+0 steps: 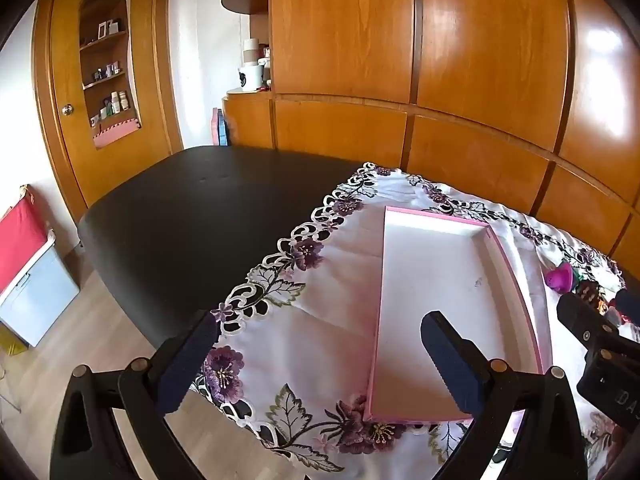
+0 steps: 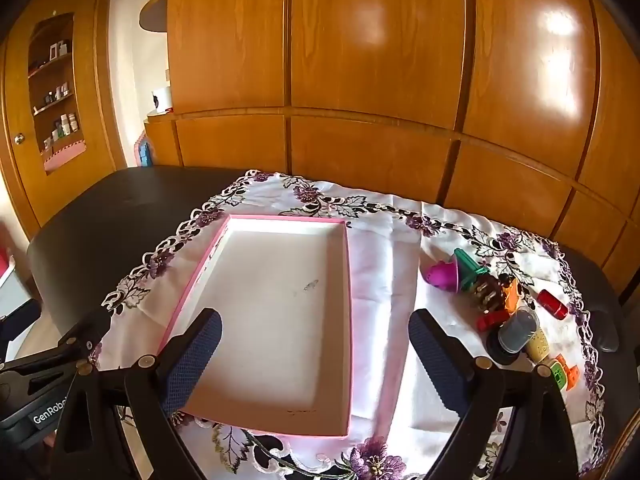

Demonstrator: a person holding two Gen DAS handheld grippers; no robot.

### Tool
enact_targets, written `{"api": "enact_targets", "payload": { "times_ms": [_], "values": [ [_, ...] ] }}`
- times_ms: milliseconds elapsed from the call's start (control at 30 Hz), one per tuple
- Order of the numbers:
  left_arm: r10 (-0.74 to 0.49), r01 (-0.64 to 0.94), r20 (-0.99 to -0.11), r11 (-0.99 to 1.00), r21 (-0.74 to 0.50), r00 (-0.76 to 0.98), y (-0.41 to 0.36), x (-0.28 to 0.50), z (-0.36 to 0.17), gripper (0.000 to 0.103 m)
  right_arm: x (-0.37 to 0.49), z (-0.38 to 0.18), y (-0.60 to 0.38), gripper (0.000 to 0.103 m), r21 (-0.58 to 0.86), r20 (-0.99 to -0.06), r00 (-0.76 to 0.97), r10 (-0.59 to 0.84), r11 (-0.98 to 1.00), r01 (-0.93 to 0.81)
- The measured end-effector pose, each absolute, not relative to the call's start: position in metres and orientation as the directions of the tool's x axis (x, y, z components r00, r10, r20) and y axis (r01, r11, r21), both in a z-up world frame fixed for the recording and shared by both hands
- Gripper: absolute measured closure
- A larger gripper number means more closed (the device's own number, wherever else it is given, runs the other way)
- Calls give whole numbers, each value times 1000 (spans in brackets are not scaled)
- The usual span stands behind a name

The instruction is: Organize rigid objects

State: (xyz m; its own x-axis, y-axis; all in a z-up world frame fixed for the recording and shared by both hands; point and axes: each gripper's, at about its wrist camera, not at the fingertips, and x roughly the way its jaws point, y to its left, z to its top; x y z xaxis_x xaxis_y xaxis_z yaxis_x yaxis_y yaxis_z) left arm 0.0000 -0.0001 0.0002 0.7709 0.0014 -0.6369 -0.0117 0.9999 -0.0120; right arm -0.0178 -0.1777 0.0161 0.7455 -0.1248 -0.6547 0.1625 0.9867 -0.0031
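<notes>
A shallow pink tray (image 2: 348,264) with a white floor lies bare on the flowered tablecloth (image 2: 384,248). To its right sits a heap of small toys: a magenta and green piece (image 2: 444,274), a brown studded piece (image 2: 488,292), a red cylinder (image 2: 553,304), a grey-capped jar (image 2: 516,332), and an orange and green piece (image 2: 566,376). My right gripper (image 2: 314,350) hovers open over the tray's near right side, nothing between its fingers. My left gripper (image 1: 320,360) stands open above the tray's (image 1: 516,276) left rim, also holding nothing. The magenta piece (image 1: 560,276) shows there too.
The cloth covers the right part of a black table (image 1: 192,216). Wooden cabinet doors (image 2: 380,60) rise just behind the table. A wooden door with shelf niche (image 1: 108,80) stands at the far left, and a red and pale box (image 1: 28,272) sits on the floor.
</notes>
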Motion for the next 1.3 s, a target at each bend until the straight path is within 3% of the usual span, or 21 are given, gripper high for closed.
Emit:
{"api": "enact_targets", "payload": {
  "times_ms": [1300],
  "values": [
    [5, 37, -649, 998, 51, 761, -20, -3, -7, 0, -25, 14, -196, 7, 26, -636, 760, -131, 981, 191]
  ]
}}
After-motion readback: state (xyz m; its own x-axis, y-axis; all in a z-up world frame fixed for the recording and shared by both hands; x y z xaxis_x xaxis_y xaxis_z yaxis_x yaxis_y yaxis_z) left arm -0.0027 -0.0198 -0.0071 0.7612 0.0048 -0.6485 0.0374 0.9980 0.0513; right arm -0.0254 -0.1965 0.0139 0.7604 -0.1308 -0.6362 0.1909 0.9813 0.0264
